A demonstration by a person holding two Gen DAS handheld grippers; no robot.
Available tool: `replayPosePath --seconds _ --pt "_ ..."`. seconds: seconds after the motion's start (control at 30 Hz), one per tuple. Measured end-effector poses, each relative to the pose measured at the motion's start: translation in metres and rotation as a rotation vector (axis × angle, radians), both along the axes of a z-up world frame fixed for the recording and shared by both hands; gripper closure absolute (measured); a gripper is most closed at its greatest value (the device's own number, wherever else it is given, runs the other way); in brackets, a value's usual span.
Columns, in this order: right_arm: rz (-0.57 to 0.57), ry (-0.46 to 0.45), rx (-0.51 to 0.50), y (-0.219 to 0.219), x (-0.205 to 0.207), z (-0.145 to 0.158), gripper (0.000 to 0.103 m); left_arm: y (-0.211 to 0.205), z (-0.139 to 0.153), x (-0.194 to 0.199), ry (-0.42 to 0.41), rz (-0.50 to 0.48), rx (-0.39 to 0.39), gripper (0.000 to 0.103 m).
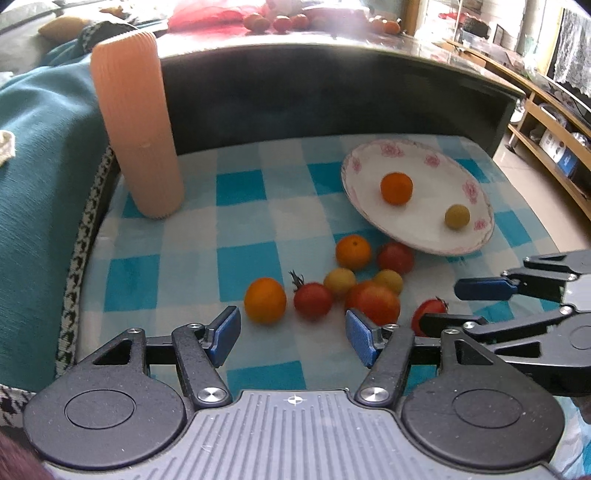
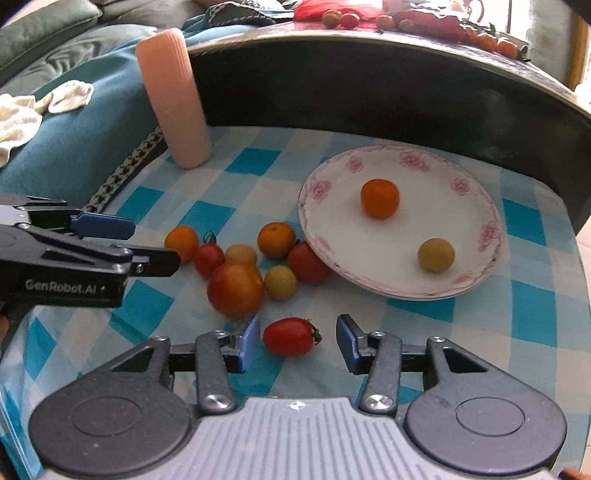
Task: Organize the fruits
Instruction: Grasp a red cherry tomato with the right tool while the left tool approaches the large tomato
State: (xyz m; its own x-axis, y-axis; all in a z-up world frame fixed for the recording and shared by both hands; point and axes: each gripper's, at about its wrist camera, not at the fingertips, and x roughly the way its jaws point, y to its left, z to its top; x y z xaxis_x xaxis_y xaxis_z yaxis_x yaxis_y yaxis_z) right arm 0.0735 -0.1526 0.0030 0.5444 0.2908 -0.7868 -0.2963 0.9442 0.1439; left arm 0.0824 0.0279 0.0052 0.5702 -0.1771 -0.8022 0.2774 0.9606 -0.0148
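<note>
A white floral plate (image 1: 424,229) (image 2: 332,229) lies on the blue checked cloth with an orange fruit (image 1: 396,188) (image 2: 379,198) and a yellow-green fruit (image 1: 457,216) (image 2: 436,254) on it. Several small fruits and tomatoes cluster in front of the plate, among them a large red-orange tomato (image 1: 375,301) (image 2: 235,290). My right gripper (image 2: 294,341) is open, its pads on either side of a red oval tomato (image 2: 290,336) (image 1: 428,314) on the cloth. My left gripper (image 1: 291,336) is open and empty, just short of an orange fruit (image 1: 265,300) and a red cherry tomato (image 1: 313,300).
A tall ribbed peach cylinder (image 1: 135,122) (image 2: 173,99) stands at the back left. A dark raised wall (image 1: 332,96) backs the cloth. A teal sofa cover (image 1: 40,155) lies to the left. More fruit sits on the surface beyond the wall (image 2: 340,18).
</note>
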Motion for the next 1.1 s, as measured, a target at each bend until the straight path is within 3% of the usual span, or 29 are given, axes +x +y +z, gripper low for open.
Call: replayPosePath --seconds 0.4,0.53,1.1 --pt "0.045 0.014 -0.059 0.013 0.010 -0.022 0.044 -0.011 -0.009 0.000 0.023 -0.053 -0.003 0.030" --pt "0.045 0.010 -0.047 0.011 0.010 -0.020 0.050 -0.019 -0.013 -0.001 0.020 -0.087 0.011 0.031" --pt "-0.045 0.045 -0.053 -0.036 0.001 -0.018 0.051 -0.066 -0.037 0.010 -0.003 -0.223 0.053 0.034"
